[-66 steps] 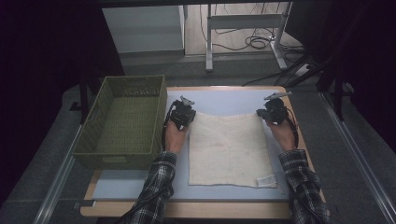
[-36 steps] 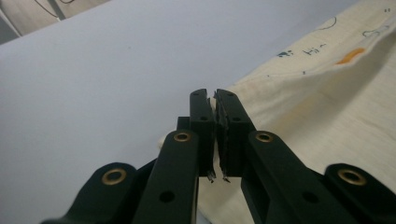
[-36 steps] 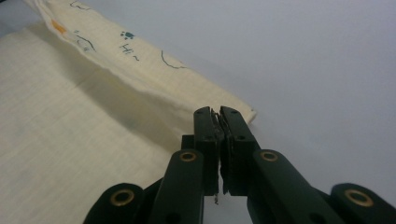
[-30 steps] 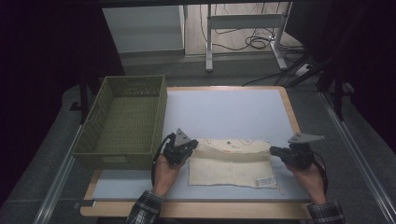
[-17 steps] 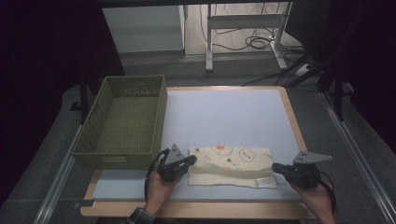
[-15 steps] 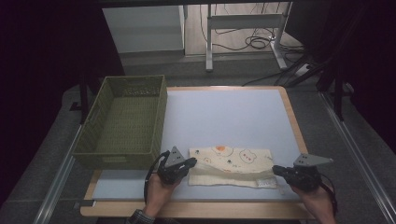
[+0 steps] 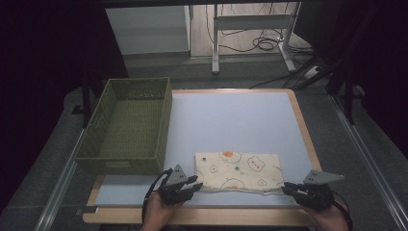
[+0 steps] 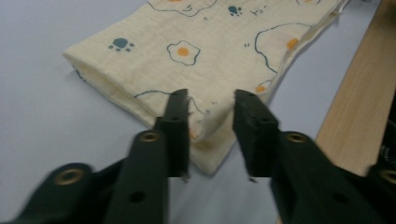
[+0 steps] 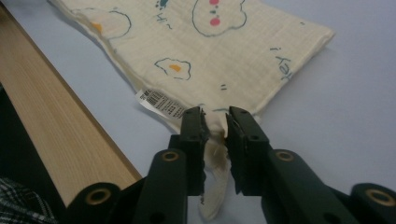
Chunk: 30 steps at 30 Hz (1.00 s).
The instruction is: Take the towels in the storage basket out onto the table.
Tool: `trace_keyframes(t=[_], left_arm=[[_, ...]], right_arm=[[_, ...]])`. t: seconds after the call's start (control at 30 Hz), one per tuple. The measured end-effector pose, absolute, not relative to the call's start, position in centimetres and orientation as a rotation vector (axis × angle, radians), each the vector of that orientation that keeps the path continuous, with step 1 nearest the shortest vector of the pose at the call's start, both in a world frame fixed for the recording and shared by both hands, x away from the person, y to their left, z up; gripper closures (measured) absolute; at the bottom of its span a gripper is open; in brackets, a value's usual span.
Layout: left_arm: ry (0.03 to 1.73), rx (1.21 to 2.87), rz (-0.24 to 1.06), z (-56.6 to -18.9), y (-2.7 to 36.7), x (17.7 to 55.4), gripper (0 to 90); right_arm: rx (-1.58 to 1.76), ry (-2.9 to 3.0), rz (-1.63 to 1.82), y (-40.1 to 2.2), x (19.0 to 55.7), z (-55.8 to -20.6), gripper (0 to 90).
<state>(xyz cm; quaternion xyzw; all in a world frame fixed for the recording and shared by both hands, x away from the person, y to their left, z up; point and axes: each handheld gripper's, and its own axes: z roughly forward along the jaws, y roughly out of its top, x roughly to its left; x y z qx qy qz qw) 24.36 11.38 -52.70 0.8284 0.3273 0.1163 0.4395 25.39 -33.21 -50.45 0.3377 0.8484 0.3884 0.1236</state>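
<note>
Pale-blue tabletop (image 7: 231,115): folded cloth (image 7: 238,170) lies lengthwise left-to-right (near front edge)

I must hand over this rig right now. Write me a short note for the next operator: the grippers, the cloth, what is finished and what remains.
Left gripper: its jaws have just been opening; they stand apart, with the near-left corner of the cream printed cloth loose between them.
Right gripper: its jaws have just been opening too, a narrow gap, near-right corner between the fingers; grip looks slack.
Cloth: folded once into a flat strip, lying near the front edge of the pale blue table top, label sticking out.
Green plastic basket: at the left, nothing visible inside.
Done: first fold.
Left, probably: let go fully, fold again, perhaps put it in the basket.
</note>
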Motion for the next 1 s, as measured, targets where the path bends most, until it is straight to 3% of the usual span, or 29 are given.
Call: trace_keyframes(t=[0.13, 0.23, 0.4, 0.53, 0.6, 0.7, 0.83, 0.9, 1.0], left_arm=[[0.844, 2.053, 0.321, -52.0, 11.8, 25.0, 50.8], [0.870, 2.064, 0.353, -51.7, 11.5, 26.0, 51.1], [0.910, 2.088, 0.408, -51.4, 10.4, 28.6, 61.4], [0.952, 2.078, 0.433, -51.0, 9.8, 31.0, 73.1], [0.979, 2.089, 0.448, -51.0, 9.7, 32.1, 74.2], [1.015, 2.083, 0.440, -51.3, 9.8, 33.4, 69.9], [1.036, 2.094, 0.429, -52.2, 9.5, 34.1, 55.3], [1.046, 2.096, 0.422, -52.6, 9.4, 34.4, 54.6], [1.078, 2.137, 0.371, -53.6, 9.2, 35.2, 56.5]], right_arm=[[0.988, 2.436, 1.136, -33.7, 25.6, -49.4, 70.0], [0.995, 2.422, 1.143, -33.7, 26.1, -48.8, 69.6], [1.002, 2.413, 1.132, -33.0, 28.5, -48.7, 70.4], [1.010, 2.386, 1.088, -32.2, 31.3, -48.9, 83.0], [1.022, 2.375, 1.083, -31.8, 32.7, -49.0, 85.1], [1.047, 2.364, 1.065, -31.2, 34.9, -49.3, 84.1], [1.101, 2.377, 1.024, -30.8, 36.8, -50.5, 70.8], [1.115, 2.386, 1.005, -30.7, 37.2, -51.2, 66.1], [1.127, 2.394, 1.017, -30.8, 37.3, -51.9, 69.1]])
